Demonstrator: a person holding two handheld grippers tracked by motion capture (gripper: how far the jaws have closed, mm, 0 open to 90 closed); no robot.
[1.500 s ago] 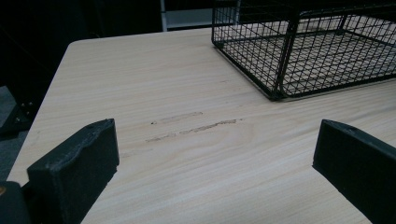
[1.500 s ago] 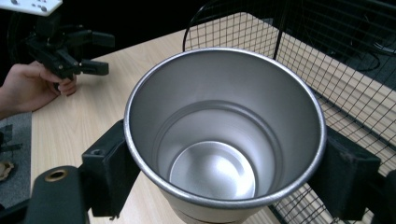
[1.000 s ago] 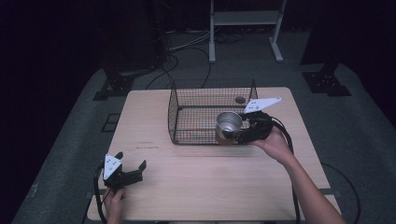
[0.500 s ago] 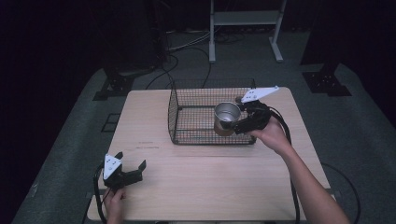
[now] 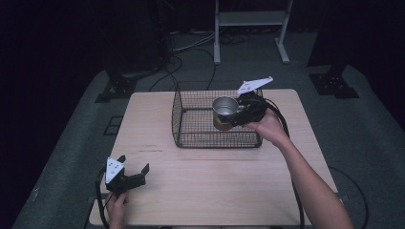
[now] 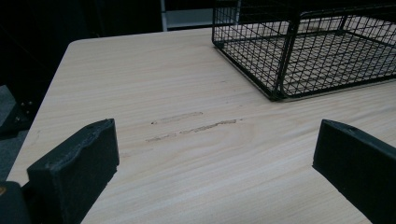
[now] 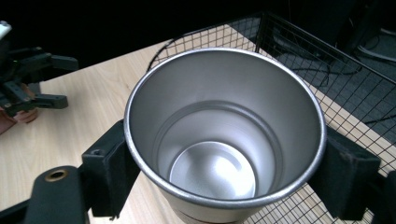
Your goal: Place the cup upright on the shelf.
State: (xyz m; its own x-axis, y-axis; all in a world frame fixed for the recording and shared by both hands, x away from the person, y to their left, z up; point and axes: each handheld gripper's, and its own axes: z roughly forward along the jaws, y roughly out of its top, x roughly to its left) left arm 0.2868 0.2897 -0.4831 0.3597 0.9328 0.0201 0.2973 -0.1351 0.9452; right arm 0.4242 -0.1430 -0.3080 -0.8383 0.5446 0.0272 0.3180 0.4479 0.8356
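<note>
At the near left table corner the left gripper (image 5: 125,177) rests w/ jaws wide apart, nothing in them. Farther back, the right gripper (image 5: 237,114) is clamped on a steel cup (image 5: 224,108), upright, above the wire basket (image 5: 191,138): lifted, not yet set down.

- One cup (image 5: 224,110), steel and open at the top, seen from above in the right gripper view (image 7: 224,135).
- One wire basket (image 5: 191,125), black mesh, also in the left gripper view (image 6: 317,51).
- Two grippers: left (image 5: 130,172) and right (image 5: 235,114).
- Two hands, one on each gripper: left hand (image 5: 117,204), right hand (image 5: 268,128).
- One table (image 5: 229,186), pale wood.
- One white stand (image 5: 250,19) on the floor behind the table.
</note>
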